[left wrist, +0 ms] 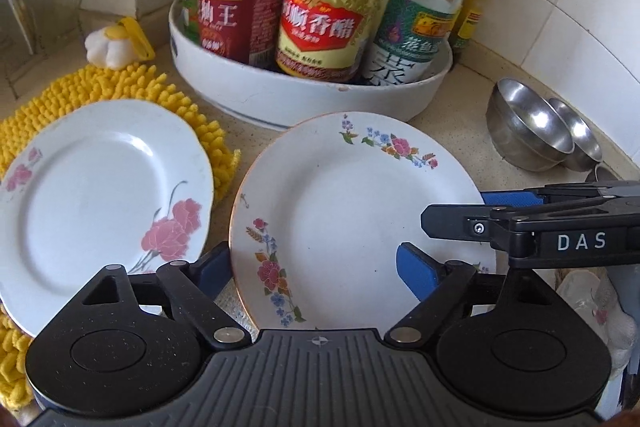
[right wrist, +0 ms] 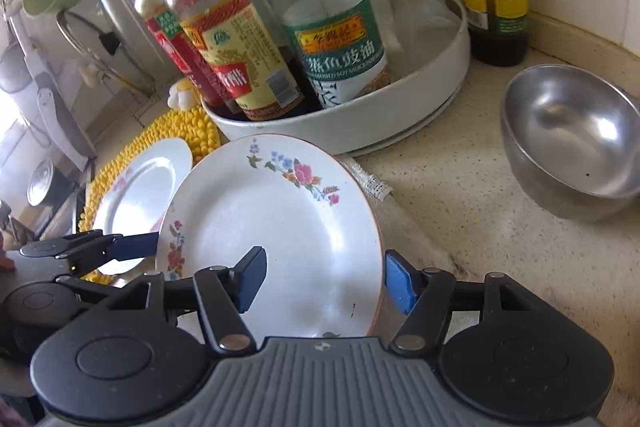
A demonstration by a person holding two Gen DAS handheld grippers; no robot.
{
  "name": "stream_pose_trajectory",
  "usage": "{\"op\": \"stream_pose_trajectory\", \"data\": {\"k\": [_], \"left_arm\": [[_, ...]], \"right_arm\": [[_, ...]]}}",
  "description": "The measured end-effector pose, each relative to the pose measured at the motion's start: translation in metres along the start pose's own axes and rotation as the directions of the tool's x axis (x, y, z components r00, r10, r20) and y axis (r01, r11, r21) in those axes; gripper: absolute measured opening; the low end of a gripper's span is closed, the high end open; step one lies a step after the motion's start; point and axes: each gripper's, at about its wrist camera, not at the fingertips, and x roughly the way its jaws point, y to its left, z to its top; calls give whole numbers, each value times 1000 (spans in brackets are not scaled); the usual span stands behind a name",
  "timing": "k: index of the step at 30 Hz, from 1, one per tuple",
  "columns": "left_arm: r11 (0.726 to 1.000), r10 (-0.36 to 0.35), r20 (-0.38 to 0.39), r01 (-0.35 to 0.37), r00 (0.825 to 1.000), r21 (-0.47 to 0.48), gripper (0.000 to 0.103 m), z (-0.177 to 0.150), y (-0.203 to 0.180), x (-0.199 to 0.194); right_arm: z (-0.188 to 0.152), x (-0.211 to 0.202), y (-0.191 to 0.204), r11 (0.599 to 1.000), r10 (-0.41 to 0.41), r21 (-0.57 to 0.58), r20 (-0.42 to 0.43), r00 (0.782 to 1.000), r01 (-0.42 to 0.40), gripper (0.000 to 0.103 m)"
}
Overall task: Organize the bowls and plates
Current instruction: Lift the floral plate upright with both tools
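Lower left of both views: carnation plate (left wrist: 92,195) flat on the yellow mat (left wrist: 120,87). Centre: floral plate (right wrist: 272,227) tilted. Left gripper (left wrist: 316,267) and right gripper (right wrist: 324,281) jaws spread astride its rim; can't tell if pads touch. Risk: plate slips onto the table. Only the left view shows two steel bowls (left wrist: 528,127).

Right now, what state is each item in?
Multicolour-flower plate: empty, tilted.
Pink-flower plate: empty, flat on yellow mat.
Steel bowls: upright, empty.
White tray: holding bottles.
Left gripper: open, straddling the tilted plate's rim.
Right gripper: open, straddling its rim.
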Motion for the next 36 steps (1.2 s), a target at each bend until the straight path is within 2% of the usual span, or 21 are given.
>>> {"op": "stream_pose_trajectory", "data": {"k": [8, 20, 29, 36], "left_arm": [[999, -18, 28, 18, 999, 26, 92, 5, -10, -13], [989, -86, 71, 77, 994, 127, 92, 11, -32, -33], [964, -169, 58, 152, 984, 220, 93, 12, -56, -35], [917, -247, 23, 226, 969, 330, 93, 6, -88, -34]], "right_arm": [[-4, -28, 6, 999, -21, 34, 57, 998, 19, 65], [-21, -69, 9, 986, -126, 123, 116, 985, 112, 65], [-46, -107, 5, 948, -260, 226, 153, 953, 223, 65], [-75, -134, -5, 898, -357, 328, 156, 921, 292, 65]]}}
